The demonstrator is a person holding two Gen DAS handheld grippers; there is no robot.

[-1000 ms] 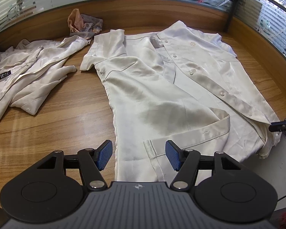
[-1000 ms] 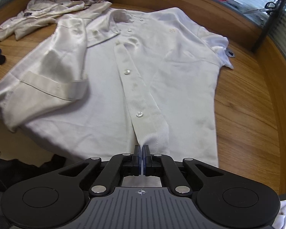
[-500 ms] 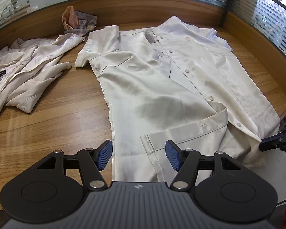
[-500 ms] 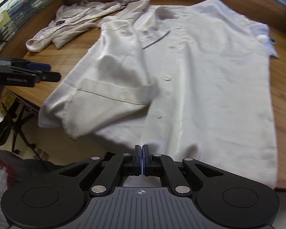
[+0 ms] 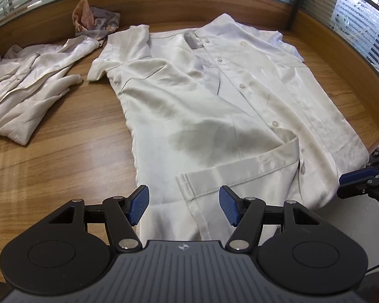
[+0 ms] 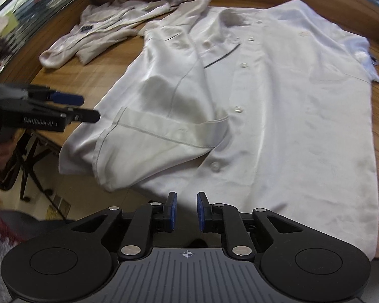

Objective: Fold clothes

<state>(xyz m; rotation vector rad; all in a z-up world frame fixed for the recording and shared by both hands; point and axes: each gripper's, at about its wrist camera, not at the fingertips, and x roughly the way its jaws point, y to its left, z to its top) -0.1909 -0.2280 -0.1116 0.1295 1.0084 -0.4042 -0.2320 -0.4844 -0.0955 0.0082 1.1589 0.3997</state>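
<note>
A white button-up shirt lies spread face up on the wooden table, its hem hanging over the near edge; it also shows in the right wrist view. One short sleeve is folded in over the front, and shows in the right wrist view. My left gripper is open and empty just above the hem. My right gripper is open a little and empty at the hem by the button placket. Each gripper shows in the other's view, the right one and the left one.
A second crumpled white garment lies at the table's left. A small brown and grey cloth sits at the back by the wooden wall. A glass partition with blinds rings the table. Floor and a chair base lie below the near edge.
My right gripper has opened and let go of the shirt's hem at the placket. It swung left and pulled back a little. The shirt lies flatter. My left gripper stayed open.
</note>
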